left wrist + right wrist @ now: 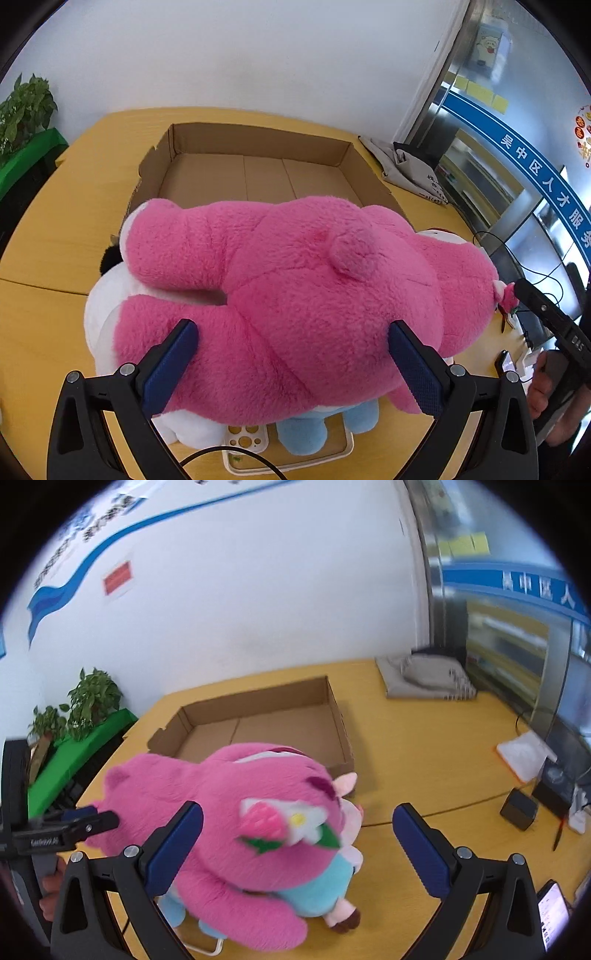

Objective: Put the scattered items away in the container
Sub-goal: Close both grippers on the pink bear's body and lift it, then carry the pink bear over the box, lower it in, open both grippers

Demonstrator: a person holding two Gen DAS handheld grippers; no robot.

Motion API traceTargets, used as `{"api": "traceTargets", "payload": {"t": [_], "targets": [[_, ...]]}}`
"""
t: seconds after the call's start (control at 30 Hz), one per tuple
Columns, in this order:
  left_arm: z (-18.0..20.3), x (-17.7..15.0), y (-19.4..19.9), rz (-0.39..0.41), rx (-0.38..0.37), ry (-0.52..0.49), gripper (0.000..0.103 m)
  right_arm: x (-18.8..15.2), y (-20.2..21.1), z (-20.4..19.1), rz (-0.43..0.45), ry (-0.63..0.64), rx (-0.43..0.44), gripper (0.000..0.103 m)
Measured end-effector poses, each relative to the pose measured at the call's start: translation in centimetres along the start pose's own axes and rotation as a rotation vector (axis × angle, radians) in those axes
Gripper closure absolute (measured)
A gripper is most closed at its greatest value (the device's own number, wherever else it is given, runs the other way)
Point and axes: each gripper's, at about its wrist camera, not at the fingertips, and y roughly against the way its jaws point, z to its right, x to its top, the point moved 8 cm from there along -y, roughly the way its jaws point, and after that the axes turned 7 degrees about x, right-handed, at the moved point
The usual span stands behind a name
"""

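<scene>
A pink plush lies atop a toy pile on the table, at the near rim of the box. Left gripper straddles it, jaws spread wide; right gripper also gapes, its right side over bare tabletop.

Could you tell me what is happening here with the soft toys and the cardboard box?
A person is working with two handheld grippers over a pile of soft toys on a yellow wooden table. The left gripper is open, its dark blue fingers straddling the large pink plush bear that lies on top. The right gripper is also open, by the bear's flower-decorated head. A light blue plush toy lies underneath. The shallow brown cardboard box behind them shows nothing inside yet.
</scene>
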Motion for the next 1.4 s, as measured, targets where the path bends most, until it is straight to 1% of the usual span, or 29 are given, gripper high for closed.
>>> {"api": "traceTargets", "payload": {"t": [0.03, 0.1, 0.17, 0.23, 0.27, 0.3, 0.33, 0.37, 0.4, 0.47, 0.5, 0.57, 0.6, 0.67, 0.83, 0.9, 0.97, 1.1, 1.17, 1.23, 1.33, 1.4], "targets": [[0.1, 0.1, -0.2, 0.0, -0.013, -0.001, 0.0, 0.0, -1.1, 0.5, -0.027, -0.01, 0.016, 0.0], [0.5, 0.4, -0.6, 0.001, -0.035, -0.022, 0.0, -0.6, -3.8, 0.7, -0.089, 0.009, 0.065, 0.0], [1.0, 0.3, -0.9, -0.018, -0.053, -0.042, 0.0, -1.8, -6.5, 0.0, -0.151, 0.024, 0.135, 0.001], [1.6, 0.2, -1.5, -0.044, -0.081, -0.067, 0.0, -2.5, -7.9, -0.7, -0.17, -0.011, 0.212, 0.001], [1.7, 0.2, -1.7, -0.048, -0.087, -0.069, 0.0, -2.7, -8.5, -0.9, -0.174, -0.034, 0.24, 0.001], [1.8, 0.2, -1.6, -0.05, -0.093, -0.071, 0.0, -2.8, -8.8, -1.0, -0.17, -0.036, 0.251, 0.002], [2.0, 0.2, -1.6, -0.051, -0.103, -0.075, 0.0, -2.9, -8.9, -1.3, -0.159, -0.021, 0.252, 0.007], [2.0, 0.3, -1.7, -0.052, -0.11, -0.073, 0.004, -3.0, -8.9, -1.5, -0.151, -0.01, 0.251, 0.015], [2.0, 0.3, -1.7, -0.054, -0.117, -0.07, 0.006, -3.1, -8.8, -1.6, -0.145, -0.003, 0.249, 0.018], [2.1, 0.5, -1.7, -0.058, -0.135, -0.065, 0.019, -3.3, -8.4, -2.1, -0.126, 0.018, 0.234, 0.032], [2.1, 0.5, -1.5, -0.056, -0.146, -0.065, 0.022, -3.2, -8.0, -2.3, -0.11, 0.024, 0.227, 0.034], [2.0, 0.6, -1.2, -0.05, -0.164, -0.063, 0.034, -2.9, -7.4, -2.6, -0.088, 0.031, 0.219, 0.042], [2.0, 0.6, -1.1, -0.046, -0.171, -0.062, 0.036, -2.7, -7.3, -2.7, -0.08, 0.036, 0.217, 0.044], [2.0, 0.6, -0.8, -0.034, -0.177, -0.066, 0.047, -2.4, -6.9, -3.1, -0.06, 0.058, 0.211, 0.049], [2.2, 1.2, 0.5, 0.006, -0.197, -0.07, 0.061, -1.2, -5.2, -4.7, -0.008, 0.109, 0.205, 0.054], [2.4, 1.5, 0.9, 0.018, -0.206, -0.074, 0.064, -0.4, -4.6, -5.1, 0.014, 0.123, 0.203, 0.055], [2.6, 2.1, 1.9, 0.049, -0.216, -0.077, 0.065, 0.6, -3.8, -5.5, 0.046, 0.131, 0.205, 0.056], [2.6, 5.0, 4.8, 0.153, -0.224, -0.084, 0.066, 3.1, -2.4, -6.3, 0.117, 0.137, 0.226, 0.056], [2.6, 7.4, 6.3, 0.209, -0.215, -0.109, 0.066, 5.0, -2.0, -6.8, 0.154, 0.148, 0.24, 0.056], [2.8, 10.3, 7.2, 0.252, -0.197, -0.144, 0.066, 7.7, -2.3, -7.4, 0.185, 0.155, 0.259, 0.056], [2.9, 15.2, 7.7, 0.308, -0.17, -0.173, 0.066, 12.7, -3.0, -8.1, 0.255, 0.171, 0.28, 0.056], [2.6, 18.3, 7.1, 0.324, -0.167, -0.175, 0.066, 15.6, -3.8, -8.4, 0.289, 0.176, 0.287, 0.056]]}}
